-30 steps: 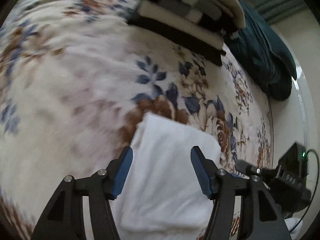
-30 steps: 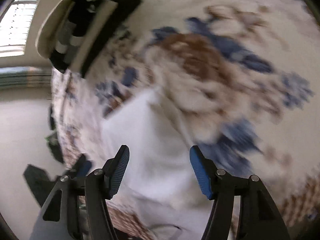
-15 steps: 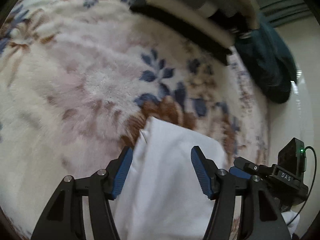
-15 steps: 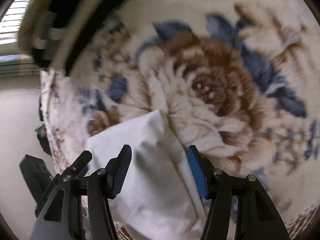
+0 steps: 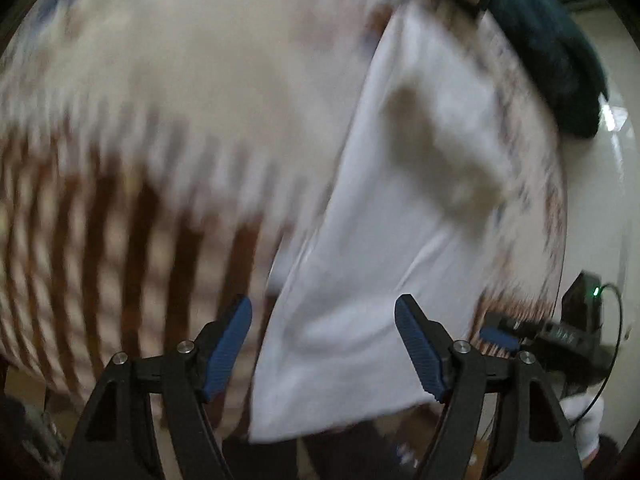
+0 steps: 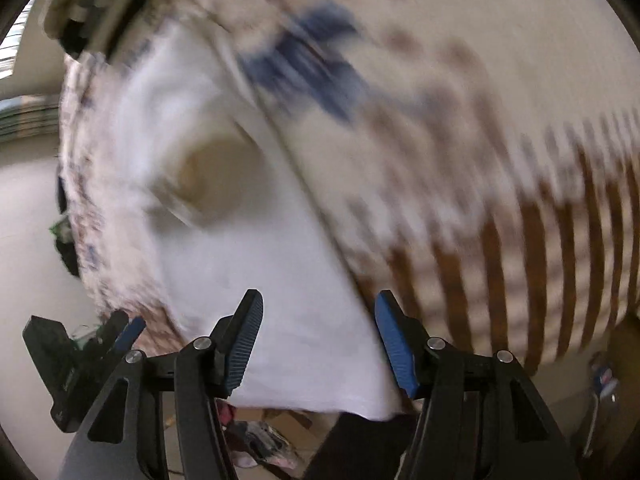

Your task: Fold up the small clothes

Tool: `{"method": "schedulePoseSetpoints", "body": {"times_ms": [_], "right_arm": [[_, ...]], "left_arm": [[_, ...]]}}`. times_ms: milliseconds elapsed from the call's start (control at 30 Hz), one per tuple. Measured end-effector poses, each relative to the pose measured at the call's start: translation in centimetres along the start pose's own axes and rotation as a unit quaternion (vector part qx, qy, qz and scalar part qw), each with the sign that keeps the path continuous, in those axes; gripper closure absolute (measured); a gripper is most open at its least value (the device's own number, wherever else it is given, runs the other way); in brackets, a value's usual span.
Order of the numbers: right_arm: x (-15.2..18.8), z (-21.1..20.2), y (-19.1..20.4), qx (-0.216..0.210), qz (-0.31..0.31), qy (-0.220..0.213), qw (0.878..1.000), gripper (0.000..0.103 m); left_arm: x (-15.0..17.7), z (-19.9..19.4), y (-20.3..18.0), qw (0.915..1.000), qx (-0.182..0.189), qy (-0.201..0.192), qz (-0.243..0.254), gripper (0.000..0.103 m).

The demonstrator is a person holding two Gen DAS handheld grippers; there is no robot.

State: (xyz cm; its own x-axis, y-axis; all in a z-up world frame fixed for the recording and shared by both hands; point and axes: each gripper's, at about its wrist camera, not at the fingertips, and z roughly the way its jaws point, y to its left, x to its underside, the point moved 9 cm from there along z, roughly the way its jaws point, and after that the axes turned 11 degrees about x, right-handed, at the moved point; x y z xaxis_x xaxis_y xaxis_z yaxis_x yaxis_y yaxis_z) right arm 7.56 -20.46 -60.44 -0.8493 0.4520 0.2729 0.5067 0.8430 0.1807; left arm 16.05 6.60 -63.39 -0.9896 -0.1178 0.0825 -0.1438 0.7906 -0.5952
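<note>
Moved: both my claws have swung back toward the blanket's near edge; a second ago I saw only the cloth's far corner, now nearly its whole length.
Left claw [image 5: 323,346]: released, jaws just widened, cloth's near left edge between them, pads clear of it.
Right claw [image 6: 319,344]: released, nothing gripped; cloth's near right edge lies under the gap.
Cloth [image 5: 404,216]: white, spread flat on the blanket, with a blurred tan patch at its middle; near hem reaches the blanket's near edge.
Blanket [image 5: 168,112]: floral, brown-striped border nearest me, heavily blurred.
Pile [image 6: 92,4]: dark-and-pale folded things beyond the cloth's far end.
Teal heap [image 5: 556,56]: right of the cloth's far end.
</note>
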Motion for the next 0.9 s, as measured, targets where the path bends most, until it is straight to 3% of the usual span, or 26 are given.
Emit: {"method": "schedulePoseSetpoints", "body": {"times_ms": [100, 167, 200, 233, 267, 300, 333, 367, 400, 500, 700, 800, 900], "right_arm": [[3.0, 3.3, -1.5, -0.017, 0.008, 0.034, 0.999, 0.042], [4.3, 4.5, -1.8, -0.041, 0.014, 0.044, 0.998, 0.042], [4.7, 5.0, -1.5, -0.065, 0.017, 0.049, 0.997, 0.042], [4.9, 5.3, -1.3, -0.084, 0.022, 0.052, 0.995, 0.042], [5.1, 5.6, -1.2, -0.103, 0.031, 0.056, 0.993, 0.042], [5.0, 5.9, -1.1, -0.109, 0.035, 0.055, 0.992, 0.042], [5.1, 5.8, -1.1, -0.12, 0.04, 0.05, 0.991, 0.052], [5.2, 5.9, -1.1, -0.119, 0.041, 0.051, 0.991, 0.067], [5.3, 5.9, -1.0, -0.121, 0.041, 0.053, 0.99, 0.096], [5.6, 4.4, -0.1, -0.132, 0.035, 0.044, 0.99, 0.097], [4.7, -2.7, 3.4, -0.198, 0.002, 0.002, 0.98, 0.098], [2.0, -7.2, 5.9, -0.236, -0.016, -0.035, 0.971, 0.098], [-2.2, -10.6, 8.1, -0.272, -0.012, -0.058, 0.96, 0.098]], "left_arm": [[3.9, 2.6, 2.0, 0.9991, 0.01, 0.039, -0.011, 0.033], [5.0, 3.1, 1.7, 0.9991, 0.025, 0.034, 0.006, 0.034], [5.2, 3.1, 1.1, 0.9989, 0.031, 0.03, 0.018, 0.039], [5.5, 3.3, 0.3, 0.9984, 0.035, 0.033, 0.031, 0.062], [5.7, 3.5, -0.3, 0.9977, 0.04, 0.038, 0.039, 0.097], [5.8, 3.7, -0.9, 0.997, 0.043, 0.041, 0.049, 0.099], [5.7, 3.7, -1.4, 0.9967, 0.042, 0.04, 0.057, 0.099], [5.7, 3.7, -1.8, 0.9964, 0.043, 0.039, 0.061, 0.099], [5.4, 3.5, -2.2, 0.9965, 0.045, 0.034, 0.062, 0.099], [4.8, 2.3, -3.5, 0.9962, 0.058, 0.013, 0.063, 0.099], [-0.6, -5.9, -9.6, 0.9857, 0.106, -0.089, 0.096, 0.099], [-5.1, -9.4, -13.0, 0.9748, 0.142, -0.136, 0.104, 0.099], [-10.1, -10.8, -15.4, 0.9657, 0.149, -0.17, 0.127, 0.099]]}}
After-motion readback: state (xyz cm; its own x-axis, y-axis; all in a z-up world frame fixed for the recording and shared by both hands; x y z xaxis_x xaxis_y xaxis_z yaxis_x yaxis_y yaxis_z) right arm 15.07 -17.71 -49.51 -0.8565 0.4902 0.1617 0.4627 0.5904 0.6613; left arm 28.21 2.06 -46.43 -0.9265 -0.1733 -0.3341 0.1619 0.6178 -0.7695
